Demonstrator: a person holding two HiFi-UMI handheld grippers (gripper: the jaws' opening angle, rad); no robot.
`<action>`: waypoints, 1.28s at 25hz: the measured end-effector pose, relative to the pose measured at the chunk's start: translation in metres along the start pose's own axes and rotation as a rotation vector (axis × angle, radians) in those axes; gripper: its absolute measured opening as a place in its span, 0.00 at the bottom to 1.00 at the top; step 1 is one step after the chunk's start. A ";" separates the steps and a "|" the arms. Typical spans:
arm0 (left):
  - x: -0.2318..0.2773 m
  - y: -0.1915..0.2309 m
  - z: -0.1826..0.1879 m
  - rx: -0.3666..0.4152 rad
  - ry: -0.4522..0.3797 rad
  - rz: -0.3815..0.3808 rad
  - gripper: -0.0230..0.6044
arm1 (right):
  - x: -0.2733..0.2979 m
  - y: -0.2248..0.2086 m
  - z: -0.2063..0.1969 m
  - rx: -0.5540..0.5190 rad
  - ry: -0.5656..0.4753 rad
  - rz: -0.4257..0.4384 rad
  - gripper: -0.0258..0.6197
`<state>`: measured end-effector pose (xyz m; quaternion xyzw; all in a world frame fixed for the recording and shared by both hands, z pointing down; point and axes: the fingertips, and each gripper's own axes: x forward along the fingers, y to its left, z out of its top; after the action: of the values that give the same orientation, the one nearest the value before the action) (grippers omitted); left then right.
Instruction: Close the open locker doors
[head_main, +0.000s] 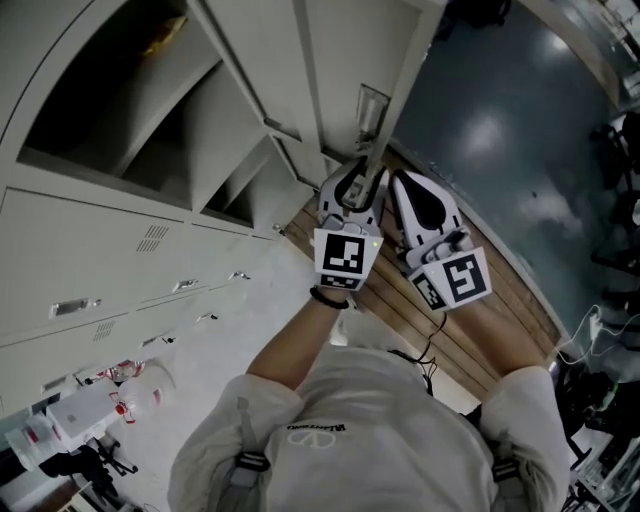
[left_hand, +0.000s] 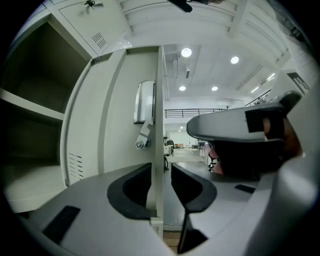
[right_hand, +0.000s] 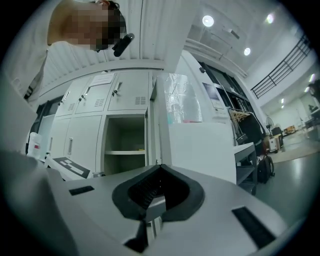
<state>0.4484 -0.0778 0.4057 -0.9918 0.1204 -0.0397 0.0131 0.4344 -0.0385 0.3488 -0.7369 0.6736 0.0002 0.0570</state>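
An open grey locker door (head_main: 345, 60) stands edge-on before me, its latch (head_main: 371, 112) on the inner face. My left gripper (head_main: 352, 186) is at the door's free edge. In the left gripper view the jaws of my left gripper (left_hand: 161, 172) stand apart astride the door's edge (left_hand: 161, 100), with a gap showing on the right side. The latch (left_hand: 145, 107) is just ahead on the door's inner face. My right gripper (head_main: 405, 188) is close beside the left, on the door's outer side. The tips of my right gripper (right_hand: 159, 167) meet with nothing between them; the door's panel (right_hand: 200, 150) is ahead.
Open locker compartments (head_main: 120, 100) with shelves lie to the left, and closed lockers (head_main: 100, 270) sit below them. An open compartment (right_hand: 125, 145) shows beyond the right gripper. A wooden strip (head_main: 490, 320) and a dark glossy floor (head_main: 500, 120) are on the right. White bottles (head_main: 90, 410) lie lower left.
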 end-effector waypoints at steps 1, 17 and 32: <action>0.005 -0.001 -0.002 0.001 0.007 0.008 0.22 | -0.002 -0.003 -0.001 -0.001 0.003 -0.004 0.06; -0.091 0.025 -0.008 0.013 0.000 -0.053 0.14 | 0.012 0.057 0.041 0.029 -0.067 0.349 0.09; -0.197 0.120 -0.016 -0.015 0.004 0.181 0.16 | 0.090 0.222 0.038 0.013 -0.025 0.813 0.31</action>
<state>0.2275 -0.1474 0.4026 -0.9769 0.2099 -0.0396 0.0091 0.2253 -0.1433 0.2851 -0.4100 0.9093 0.0275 0.0655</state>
